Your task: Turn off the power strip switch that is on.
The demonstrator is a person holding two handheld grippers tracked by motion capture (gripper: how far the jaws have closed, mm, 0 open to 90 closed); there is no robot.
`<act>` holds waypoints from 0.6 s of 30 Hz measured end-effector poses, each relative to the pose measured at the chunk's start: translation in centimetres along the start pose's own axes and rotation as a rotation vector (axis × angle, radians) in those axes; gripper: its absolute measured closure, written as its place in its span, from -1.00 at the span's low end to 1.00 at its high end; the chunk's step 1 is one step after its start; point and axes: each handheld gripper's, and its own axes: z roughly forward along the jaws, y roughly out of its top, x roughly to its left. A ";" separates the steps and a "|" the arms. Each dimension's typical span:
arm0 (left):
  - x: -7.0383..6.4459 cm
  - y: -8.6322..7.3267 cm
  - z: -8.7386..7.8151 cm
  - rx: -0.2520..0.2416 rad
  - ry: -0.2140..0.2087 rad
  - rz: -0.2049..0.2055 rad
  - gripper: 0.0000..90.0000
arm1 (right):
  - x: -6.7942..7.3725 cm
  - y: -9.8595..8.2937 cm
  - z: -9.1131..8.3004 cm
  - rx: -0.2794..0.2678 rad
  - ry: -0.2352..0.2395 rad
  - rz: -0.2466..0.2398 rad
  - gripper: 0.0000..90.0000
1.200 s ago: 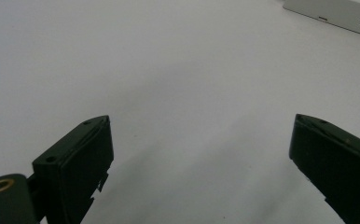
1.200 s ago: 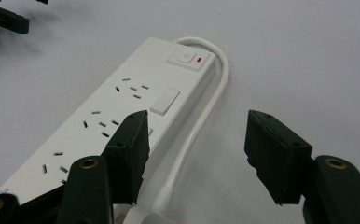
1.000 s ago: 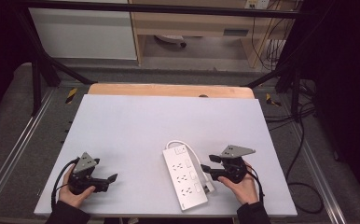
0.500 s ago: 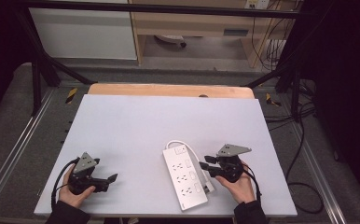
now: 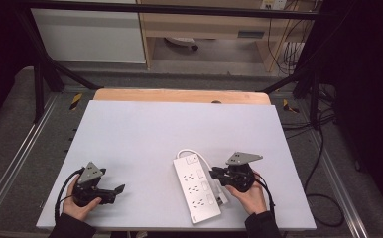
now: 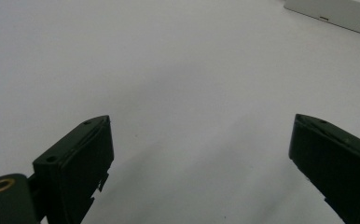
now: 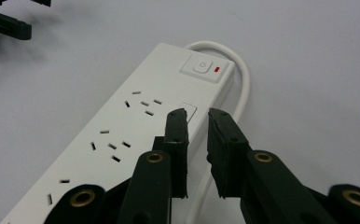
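While lit, pale table, dark room.

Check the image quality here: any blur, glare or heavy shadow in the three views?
High view: even light on the table, dark surroundings, power strip sharp enough. Left gripper view: jaws soft-edged, a faint shadow between them, no glare. Right gripper view: right gripper close and slightly blurred, the strip's switch and red light crisp, mild lens curving.
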 end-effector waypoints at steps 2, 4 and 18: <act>0.0 0.0 0.0 0.000 0.000 0.000 -0.87 | 0.1 0.1 0.2 0.006 0.004 0.001 0.80; 0.0 0.0 0.0 0.001 0.000 -0.001 -0.87 | 0.1 0.1 0.3 0.007 0.004 -0.002 0.81; 0.0 0.0 0.0 0.000 0.000 0.000 -0.86 | 0.5 0.6 1.6 0.022 0.022 -0.004 0.99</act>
